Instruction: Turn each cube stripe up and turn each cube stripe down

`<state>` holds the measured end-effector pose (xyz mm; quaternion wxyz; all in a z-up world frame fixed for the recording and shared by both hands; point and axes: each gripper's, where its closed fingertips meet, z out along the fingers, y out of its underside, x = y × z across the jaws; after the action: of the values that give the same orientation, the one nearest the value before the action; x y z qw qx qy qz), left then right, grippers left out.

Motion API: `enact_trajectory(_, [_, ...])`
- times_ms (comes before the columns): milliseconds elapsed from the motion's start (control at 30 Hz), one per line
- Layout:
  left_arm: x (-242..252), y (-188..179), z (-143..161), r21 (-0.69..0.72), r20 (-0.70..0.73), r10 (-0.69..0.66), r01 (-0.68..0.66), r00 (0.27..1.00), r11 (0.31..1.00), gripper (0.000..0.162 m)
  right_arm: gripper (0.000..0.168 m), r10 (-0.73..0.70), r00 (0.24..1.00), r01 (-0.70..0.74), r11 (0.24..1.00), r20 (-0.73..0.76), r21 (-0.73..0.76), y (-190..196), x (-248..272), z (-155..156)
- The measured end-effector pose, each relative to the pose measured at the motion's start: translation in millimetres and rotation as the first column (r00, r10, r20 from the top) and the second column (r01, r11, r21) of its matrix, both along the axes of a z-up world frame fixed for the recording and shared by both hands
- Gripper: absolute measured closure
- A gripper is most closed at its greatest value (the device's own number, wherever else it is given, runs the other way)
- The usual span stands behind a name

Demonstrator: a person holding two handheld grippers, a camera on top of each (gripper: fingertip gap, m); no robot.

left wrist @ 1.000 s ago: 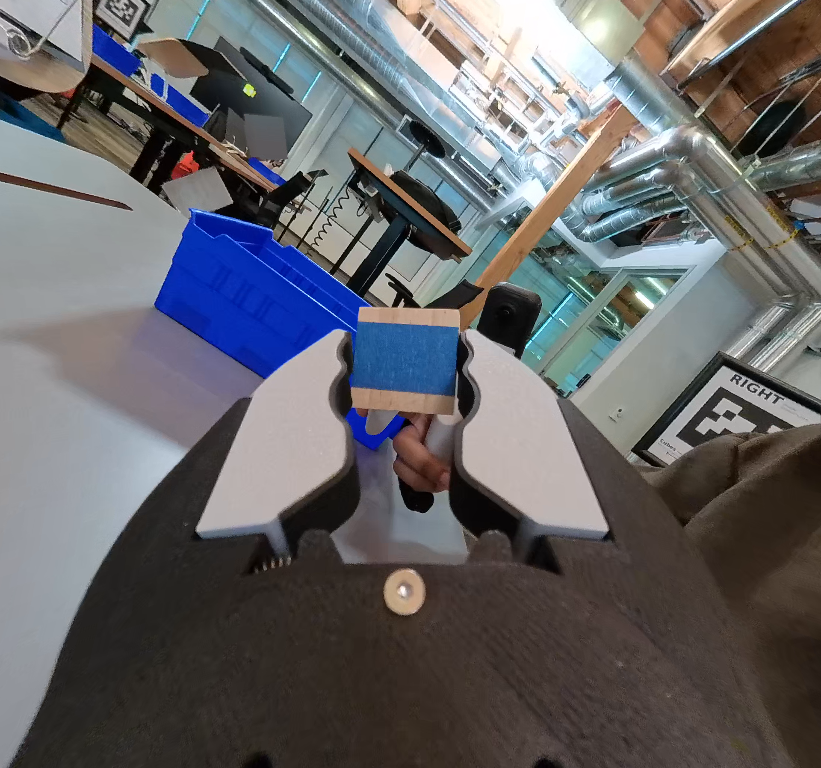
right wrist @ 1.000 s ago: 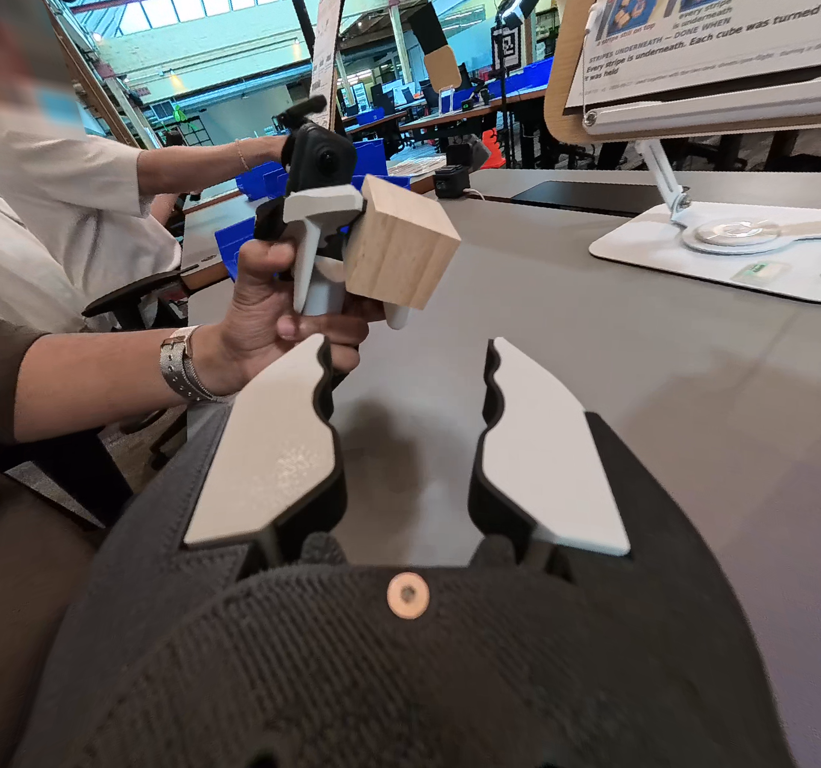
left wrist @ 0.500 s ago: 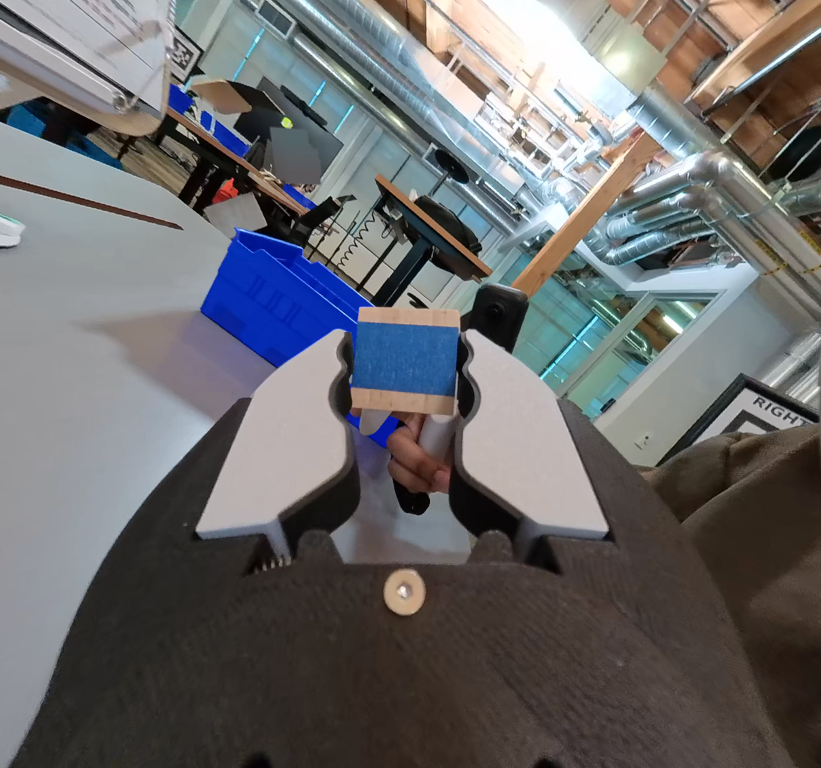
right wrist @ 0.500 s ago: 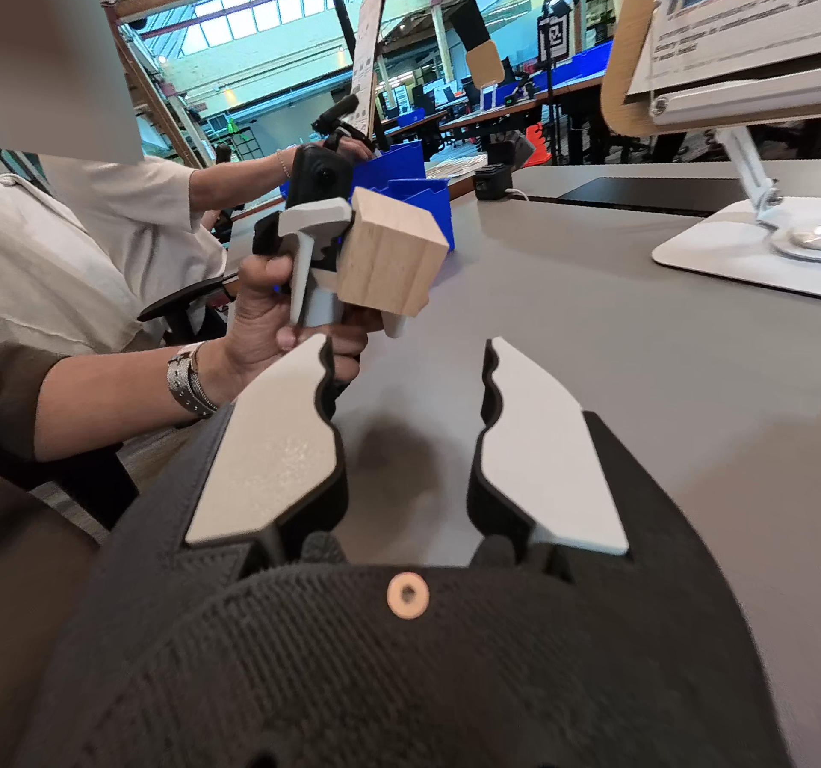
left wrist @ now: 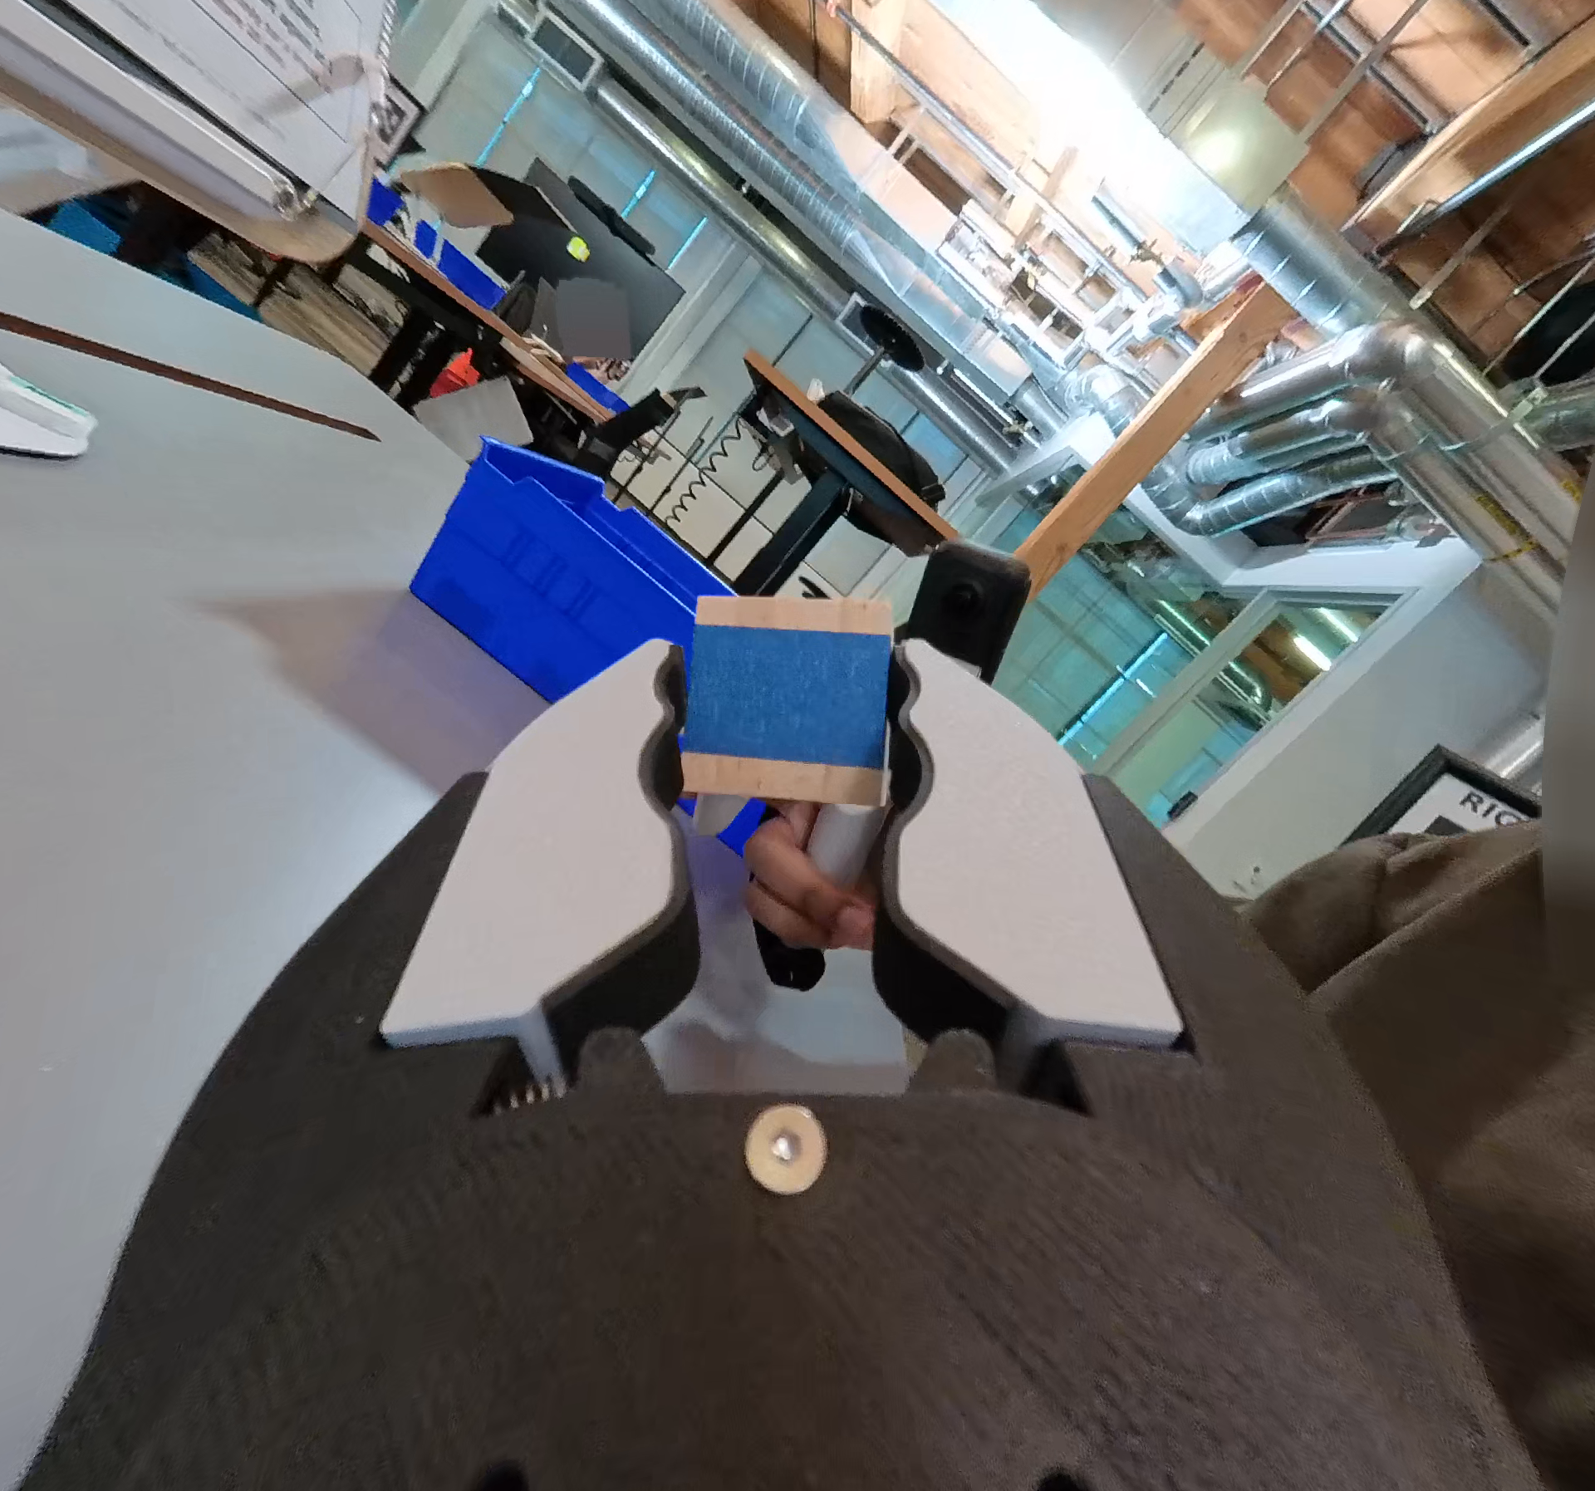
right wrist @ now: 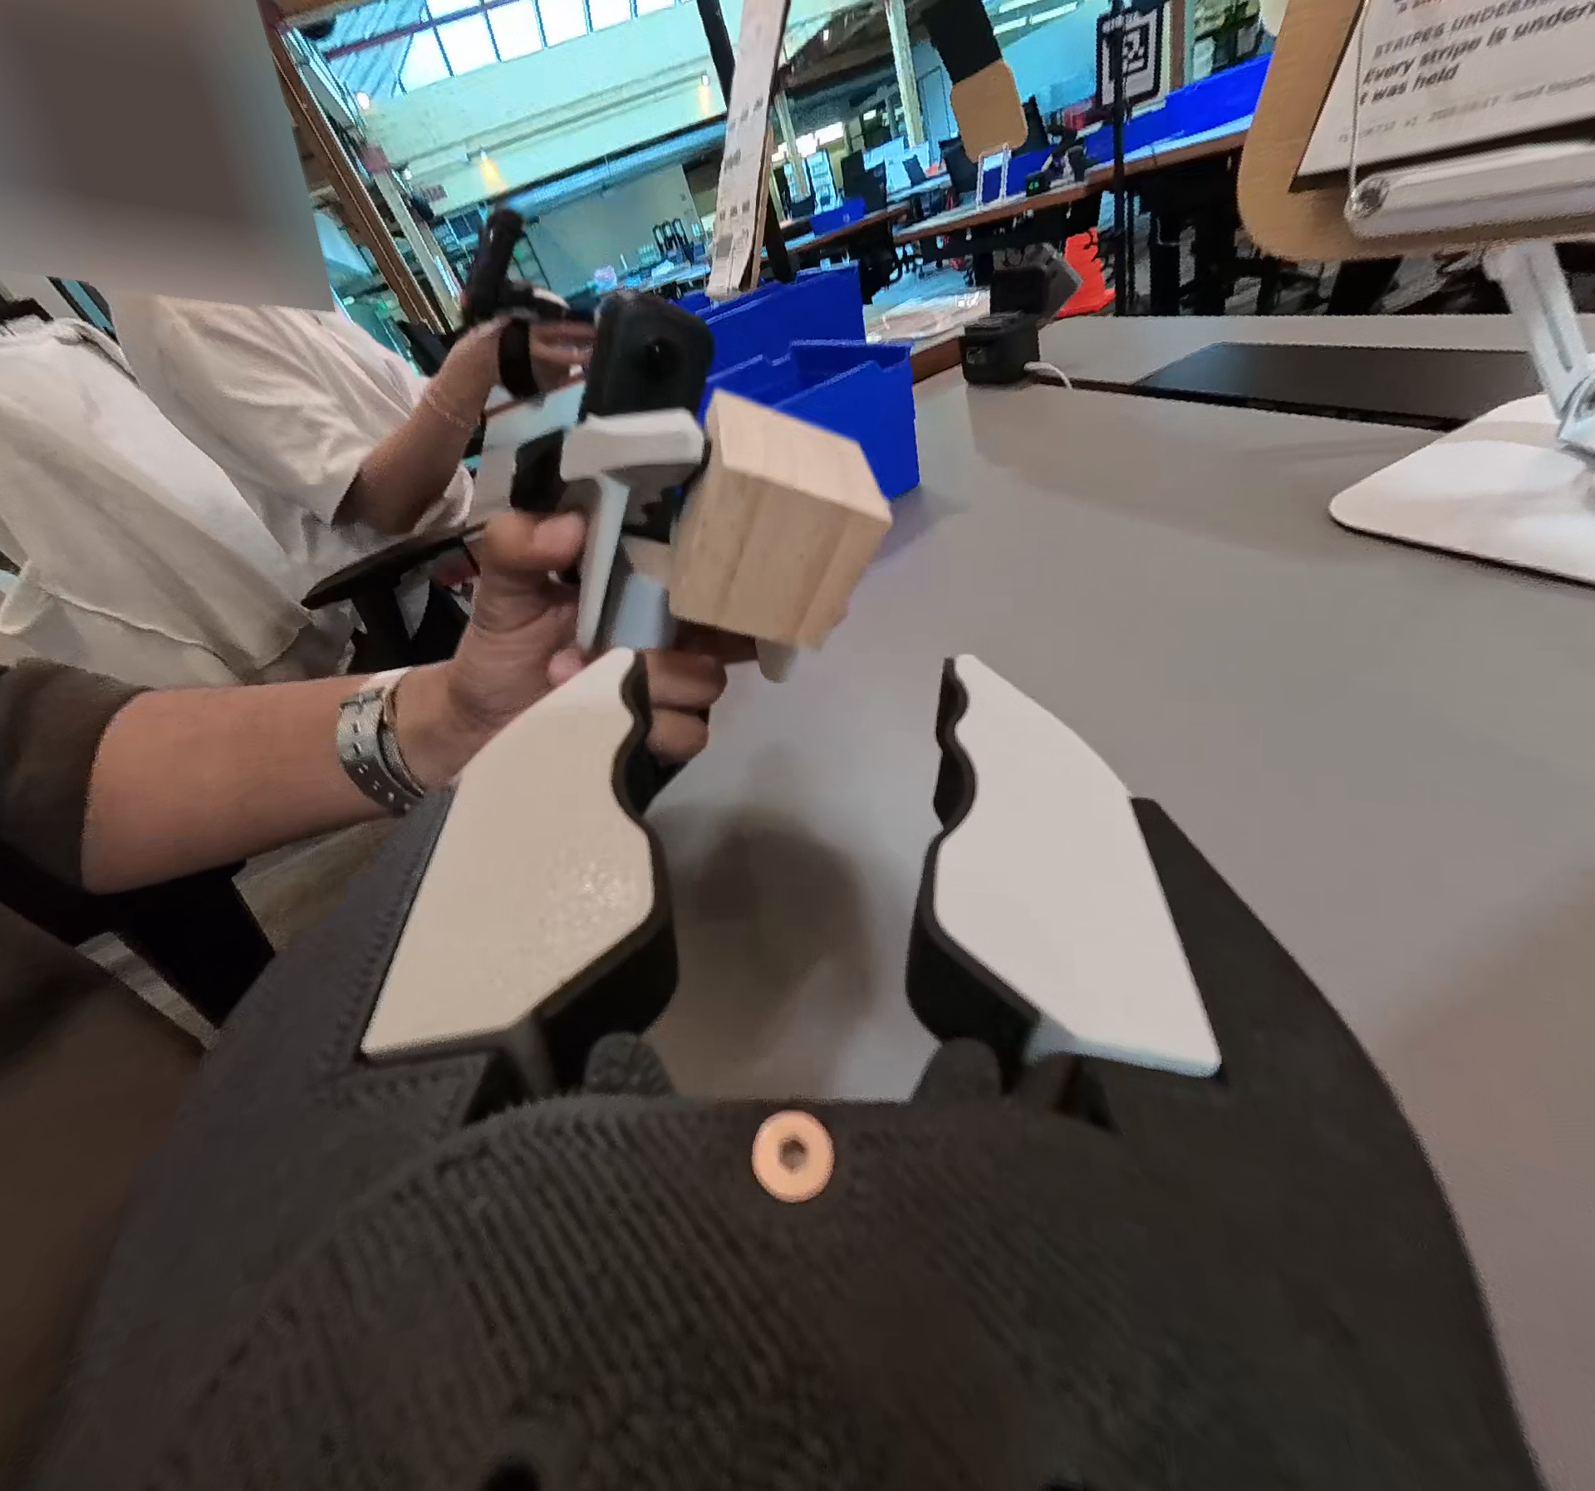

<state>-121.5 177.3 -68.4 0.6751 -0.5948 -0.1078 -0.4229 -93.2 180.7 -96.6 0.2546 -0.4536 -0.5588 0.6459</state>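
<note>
Still the left claw (left wrist: 785, 703) grips the cube (left wrist: 787, 699), now swung nearer the blue bin (left wrist: 552, 578).

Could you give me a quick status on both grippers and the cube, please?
Left gripper shut on cube, held off table, stripe facing its camera. Right gripper open, empty. Nothing between them.

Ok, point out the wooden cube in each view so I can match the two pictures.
Left wrist view: the cube sits at centre, clamped between the left tongs, blue-striped face toward the camera.
Right wrist view: the cube is left of centre, above the open right tongs, showing only bare wood.
Shared landmark: the blue bin on the grey table, behind the cube.
</note>
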Motion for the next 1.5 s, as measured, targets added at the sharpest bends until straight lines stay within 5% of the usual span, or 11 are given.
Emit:
enact_trajectory(733, [32.0,37.3,1.1,0.013,0.059,-0.151,0.151,0.987,0.988,0.117,0.099,-0.119,0.993,0.119,0.988,0.001,-0.102,36.3,26.5,3.5])
enact_trajectory(1500, [19.8,24.9,-2.1,-0.008,0.074,-0.092,0.093,0.993,0.996,0.118,0.099,-0.040,0.999,0.040,0.979,0.004,-0.201,23.2,13.0,6.4])
